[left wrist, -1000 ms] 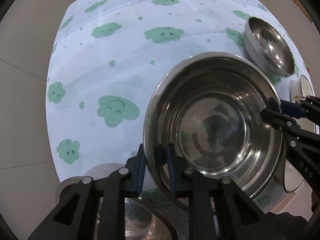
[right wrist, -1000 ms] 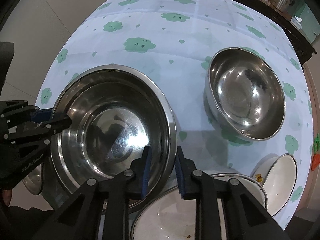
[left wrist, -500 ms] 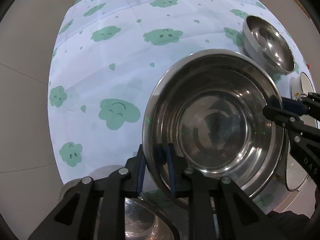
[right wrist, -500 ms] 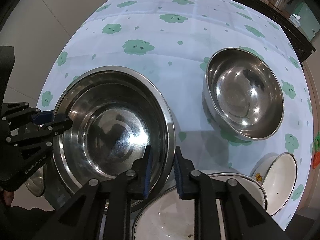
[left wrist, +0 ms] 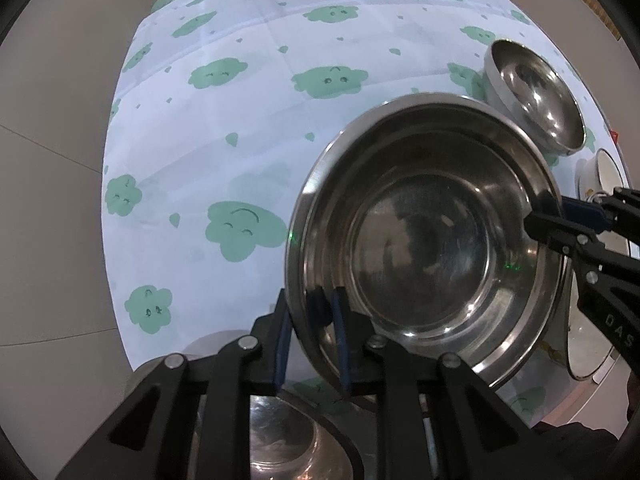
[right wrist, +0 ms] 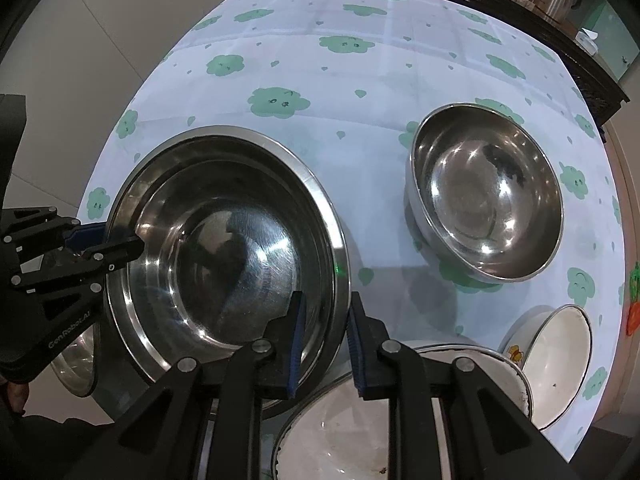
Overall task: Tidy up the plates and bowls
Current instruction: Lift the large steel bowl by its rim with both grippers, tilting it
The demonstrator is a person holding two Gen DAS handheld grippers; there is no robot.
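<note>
We hold the large steel basin (left wrist: 428, 236) by its rim between both claws, above the worktop (left wrist: 248, 128) with its cloud-print cloth. The left claw (left wrist: 310, 344) pinches the rim on one side, its blue pads narrow on the metal; the right claw (right wrist: 324, 340) does the same on the opposite side.

The risk, as we judge it, is slip: the rim is thin, smooth steel, and each grip covers only a small stretch of it. If one hand moves ahead of the other, the basin could twist out of a claw and drop onto the dishes under it. Setting it down crooked could also knock the neighbouring bowl.

The left view shows a steel dish (left wrist: 288, 440) directly below the left claw, barely seen from the right. The right view shows the white enamel plate (right wrist: 344, 440) under the right claw, a small white bowl (right wrist: 556, 360) beside it, and the deep steel bowl (right wrist: 484, 192) fully.
</note>
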